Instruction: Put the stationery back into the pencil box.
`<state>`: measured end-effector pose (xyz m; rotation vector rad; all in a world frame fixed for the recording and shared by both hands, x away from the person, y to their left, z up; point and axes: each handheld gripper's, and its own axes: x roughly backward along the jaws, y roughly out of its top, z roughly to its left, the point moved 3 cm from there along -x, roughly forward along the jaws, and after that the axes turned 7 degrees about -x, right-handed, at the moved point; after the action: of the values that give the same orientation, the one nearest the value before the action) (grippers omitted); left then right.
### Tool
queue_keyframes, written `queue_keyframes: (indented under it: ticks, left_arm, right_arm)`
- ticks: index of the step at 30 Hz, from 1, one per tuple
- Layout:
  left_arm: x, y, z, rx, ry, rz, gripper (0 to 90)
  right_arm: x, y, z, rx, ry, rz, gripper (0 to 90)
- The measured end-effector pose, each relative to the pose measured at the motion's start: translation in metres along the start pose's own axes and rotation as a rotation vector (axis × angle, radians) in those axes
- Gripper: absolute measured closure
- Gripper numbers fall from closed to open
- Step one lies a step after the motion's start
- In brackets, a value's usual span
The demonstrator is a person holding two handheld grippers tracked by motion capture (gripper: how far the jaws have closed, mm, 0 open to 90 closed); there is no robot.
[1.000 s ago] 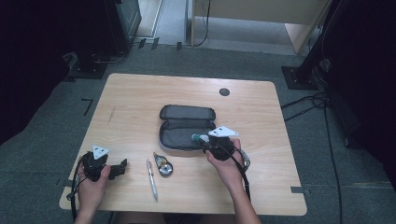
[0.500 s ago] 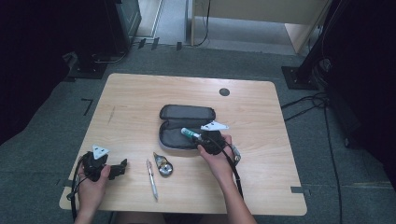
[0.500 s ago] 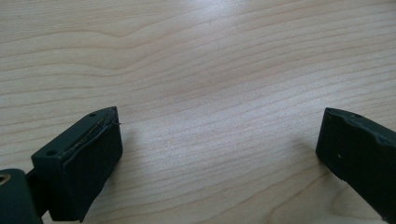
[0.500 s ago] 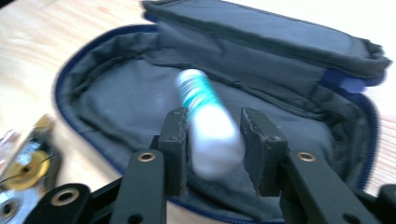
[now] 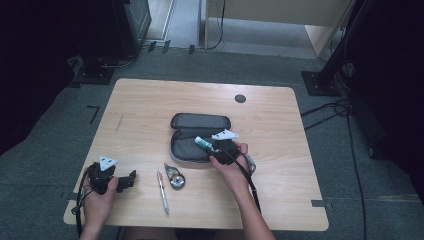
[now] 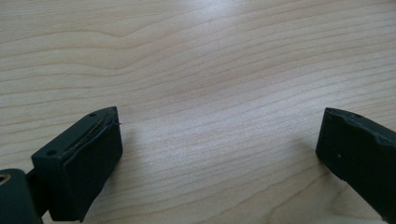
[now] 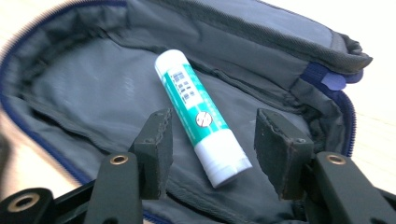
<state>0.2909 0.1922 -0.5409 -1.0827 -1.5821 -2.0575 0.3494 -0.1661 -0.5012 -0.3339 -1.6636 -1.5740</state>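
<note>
Right gripper jaws wide, glue stick lying loose inside open pencil case; case's near edge cut off. Left gripper wide, off to the case's left.

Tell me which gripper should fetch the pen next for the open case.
Left, probably. The left gripper sits open on the table close beside the pen, with nothing between its jaws. The right gripper is open over the pencil case, with the glue stick between its jaws.

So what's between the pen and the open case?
In the high view, a small round tape dispenser lies between the pen and the case, on the table.
</note>
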Motion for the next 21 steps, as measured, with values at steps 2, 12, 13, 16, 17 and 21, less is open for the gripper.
queue_keyframes:
  ticks: [2, 12, 13, 16, 17, 21]
  left_arm:
    - [0.000, 0.000, 0.000, 0.004, 0.001, -0.003, 0.6]
    - [0.000, 0.000, 0.000, 0.004, 0.000, -0.003, 0.6]
    - [0.000, 0.000, 0.000, 0.003, 0.001, -0.003, 0.6]
    - [0.000, 0.000, 0.000, 0.000, 0.000, 0.000, 0.6]
    - [0.000, 0.000, 0.000, 0.003, 0.001, -0.003, 0.6]
    - [0.000, 0.000, 0.000, 0.003, 0.001, -0.003, 0.6]
  right_arm:
    - [-0.003, -0.001, 0.000, 0.022, -0.032, 0.002, 46.9]
    - [-0.002, 0.003, -0.007, 0.015, -0.161, -0.052, 42.4]
    - [-0.002, 0.003, -0.005, 0.029, -0.145, -0.046, 42.5]
    - [-0.009, 0.000, -0.003, 0.094, -0.195, -0.035, 42.9]
    - [-0.011, 0.000, -0.005, 0.092, -0.216, -0.037, 43.2]
    - [-0.016, 0.004, -0.010, 0.116, -0.284, -0.060, 44.7]
